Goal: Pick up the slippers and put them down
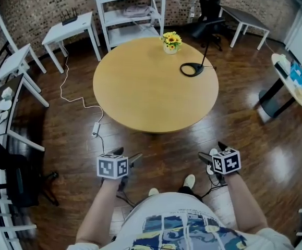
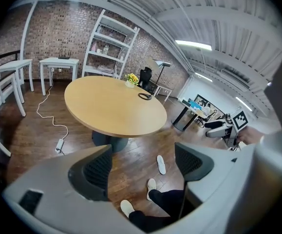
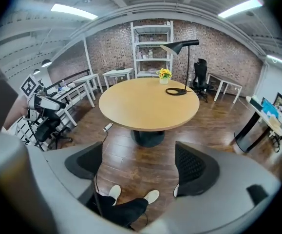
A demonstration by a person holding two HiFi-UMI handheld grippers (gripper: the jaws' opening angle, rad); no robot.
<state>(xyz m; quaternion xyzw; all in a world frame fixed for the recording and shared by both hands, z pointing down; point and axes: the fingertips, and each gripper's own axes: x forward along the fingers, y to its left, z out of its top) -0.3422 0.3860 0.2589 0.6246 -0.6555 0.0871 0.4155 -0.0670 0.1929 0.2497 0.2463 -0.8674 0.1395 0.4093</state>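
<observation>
A loose white slipper (image 2: 161, 164) lies on the dark wooden floor near the round table's base. In the head view this slipper (image 1: 211, 163) shows partly under my right gripper (image 1: 211, 150). In the right gripper view only a sliver of the slipper (image 3: 176, 190) shows beside the right finger. Both grippers hang at waist height above the floor. My left gripper (image 1: 129, 154) is open and empty, and so is the right one. The person's two feet (image 3: 152, 196) wear white slippers.
A round wooden table (image 1: 156, 85) stands just ahead, carrying a flower pot (image 1: 171, 42) and a black desk lamp (image 1: 193, 68). A white cable with a power strip (image 1: 95, 128) trails on the floor to the left. White desks, shelving (image 1: 131, 14) and chairs line the walls.
</observation>
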